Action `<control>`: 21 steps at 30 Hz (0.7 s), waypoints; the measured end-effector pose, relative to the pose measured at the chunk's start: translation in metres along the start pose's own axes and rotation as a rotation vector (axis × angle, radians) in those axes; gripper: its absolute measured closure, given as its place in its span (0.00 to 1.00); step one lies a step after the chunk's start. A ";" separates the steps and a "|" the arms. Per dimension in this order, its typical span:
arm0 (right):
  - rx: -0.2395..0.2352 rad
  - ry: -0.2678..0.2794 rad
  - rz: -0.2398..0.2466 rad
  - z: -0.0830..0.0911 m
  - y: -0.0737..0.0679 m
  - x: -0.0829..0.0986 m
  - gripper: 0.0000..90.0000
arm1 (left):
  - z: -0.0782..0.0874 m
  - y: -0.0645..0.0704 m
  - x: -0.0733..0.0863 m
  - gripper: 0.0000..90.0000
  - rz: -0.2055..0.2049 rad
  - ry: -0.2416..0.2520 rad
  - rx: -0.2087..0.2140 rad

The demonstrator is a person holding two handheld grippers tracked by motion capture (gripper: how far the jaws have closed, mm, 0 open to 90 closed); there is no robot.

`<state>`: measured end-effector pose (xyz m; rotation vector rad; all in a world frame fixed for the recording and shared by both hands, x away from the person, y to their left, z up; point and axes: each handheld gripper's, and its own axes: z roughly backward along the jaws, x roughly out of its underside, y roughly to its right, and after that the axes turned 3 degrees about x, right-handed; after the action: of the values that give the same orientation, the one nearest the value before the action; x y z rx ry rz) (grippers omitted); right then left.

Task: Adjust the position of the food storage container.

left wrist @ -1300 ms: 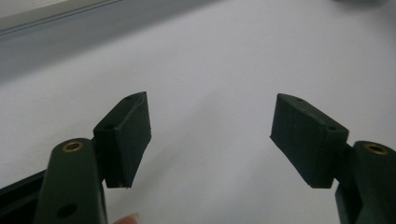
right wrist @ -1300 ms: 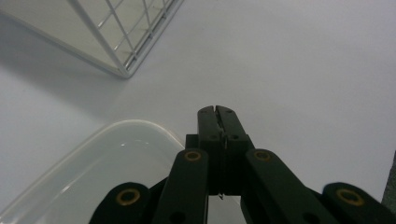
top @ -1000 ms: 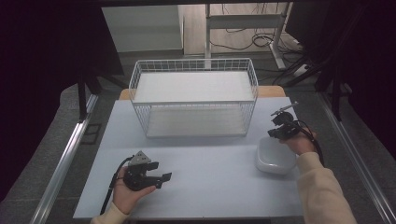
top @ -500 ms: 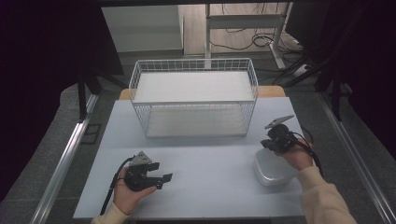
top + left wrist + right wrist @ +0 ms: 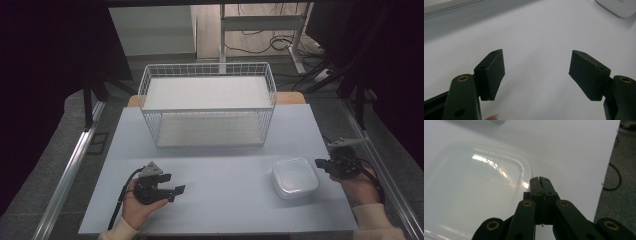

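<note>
Container (image 5: 295, 177) sits on the table (image 5: 225, 165), not in the basket (image 5: 207, 107); your right gripper (image 5: 320, 163), clenched empty, is beside it; your left gripper (image 5: 177, 192) gapes idle.

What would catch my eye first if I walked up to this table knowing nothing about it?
Probably the white wire basket, standing alone at the far middle of the pale table. Next, the white lidded container near the right edge, with the right claw shut just beside it. At the front left, a hand holds the left claw wide open over bare tabletop.
</note>
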<state>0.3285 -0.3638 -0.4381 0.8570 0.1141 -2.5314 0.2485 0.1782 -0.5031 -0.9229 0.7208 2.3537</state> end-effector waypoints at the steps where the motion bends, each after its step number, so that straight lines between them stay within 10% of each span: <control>1: 0.002 -0.007 -0.006 -0.001 0.001 0.003 0.99 | 0.000 0.000 0.000 0.31 0.001 0.000 -0.001; 21: 0.019 -0.129 0.036 -0.022 -0.006 -0.004 0.99 | 0.004 -0.004 0.001 0.31 0.006 0.007 -0.007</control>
<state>0.3408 -0.3522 -0.4542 0.6939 0.0328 -2.5498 0.2483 0.1837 -0.5028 -0.9331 0.7195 2.3609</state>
